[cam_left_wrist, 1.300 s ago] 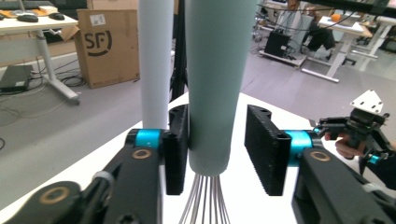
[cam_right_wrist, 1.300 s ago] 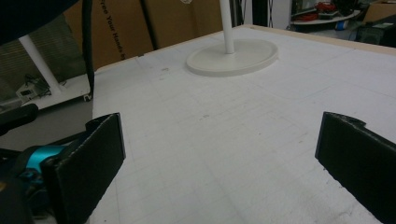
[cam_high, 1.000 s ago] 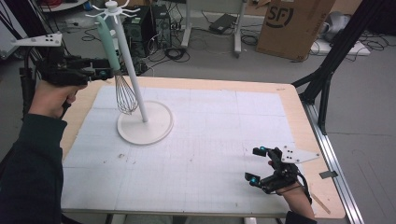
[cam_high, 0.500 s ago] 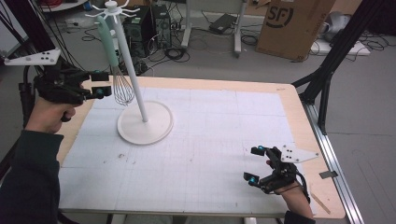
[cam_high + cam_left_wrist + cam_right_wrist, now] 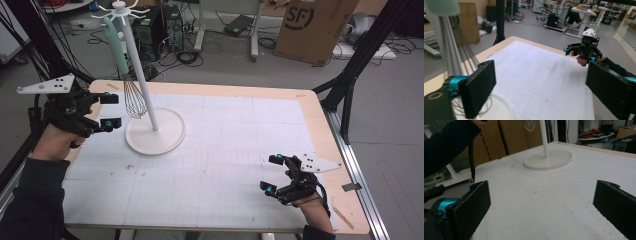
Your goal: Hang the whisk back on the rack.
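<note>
The right gripper (image 5: 271,174) rests on the mat near the table's (image 5: 320,120) front edge, jaws apart. Farther off, the left gripper (image 5: 110,110) hovers spread beside the whisk (image 5: 134,97), apparently hanging from the white stand (image 5: 155,132)

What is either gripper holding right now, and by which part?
Nothing. The left gripper stands open beside the whisk hanging on the stand, and the right gripper is open over the table.

left hand-held gripper (image 5: 110,110): jaws apart | right hand-held gripper (image 5: 272,174): jaws apart, low
</note>
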`<state>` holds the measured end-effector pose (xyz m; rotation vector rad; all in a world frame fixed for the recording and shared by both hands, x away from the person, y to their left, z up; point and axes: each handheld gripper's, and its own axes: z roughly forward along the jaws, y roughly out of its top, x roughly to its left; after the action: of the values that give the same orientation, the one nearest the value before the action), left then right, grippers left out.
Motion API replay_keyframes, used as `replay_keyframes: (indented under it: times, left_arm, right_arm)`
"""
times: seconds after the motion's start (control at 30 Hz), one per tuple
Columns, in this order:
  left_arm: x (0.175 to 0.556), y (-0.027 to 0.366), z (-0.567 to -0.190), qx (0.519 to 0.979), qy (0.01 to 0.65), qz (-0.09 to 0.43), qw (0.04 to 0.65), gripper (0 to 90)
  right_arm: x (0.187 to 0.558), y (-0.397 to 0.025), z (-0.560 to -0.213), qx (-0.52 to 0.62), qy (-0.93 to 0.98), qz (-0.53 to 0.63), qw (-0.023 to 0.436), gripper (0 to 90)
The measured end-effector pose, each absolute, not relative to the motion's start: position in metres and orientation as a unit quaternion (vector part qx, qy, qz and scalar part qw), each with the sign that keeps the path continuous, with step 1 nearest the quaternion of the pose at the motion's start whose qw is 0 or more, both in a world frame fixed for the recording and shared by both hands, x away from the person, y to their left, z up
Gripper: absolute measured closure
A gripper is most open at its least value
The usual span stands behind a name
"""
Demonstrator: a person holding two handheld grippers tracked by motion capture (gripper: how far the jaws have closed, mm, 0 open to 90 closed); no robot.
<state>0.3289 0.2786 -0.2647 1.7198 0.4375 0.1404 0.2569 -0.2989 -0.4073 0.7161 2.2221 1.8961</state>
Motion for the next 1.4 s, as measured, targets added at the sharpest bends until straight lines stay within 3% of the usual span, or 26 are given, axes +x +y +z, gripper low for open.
replay_keyframes:
  times: [0.2, 0.67, 1.4]
  left_arm:
    - [0.323, 0.276, -0.275, 0.756, 0.199, 0.063, 0.620, 1.7]
    - [0.310, 0.273, -0.308, 0.766, 0.199, 0.042, 0.610, 1.7]
    - [0.278, 0.260, -0.346, 0.763, 0.228, 0.067, 0.601, 1.7]
  right_arm:
    - [0.257, -0.294, -0.407, 0.235, 0.740, 0.626, 0.067, 0.1]
    - [0.258, -0.281, -0.405, 0.227, 0.750, 0.617, 0.065, 0.1]
    - [0.254, -0.280, -0.398, 0.237, 0.747, 0.615, 0.087, 0.1]
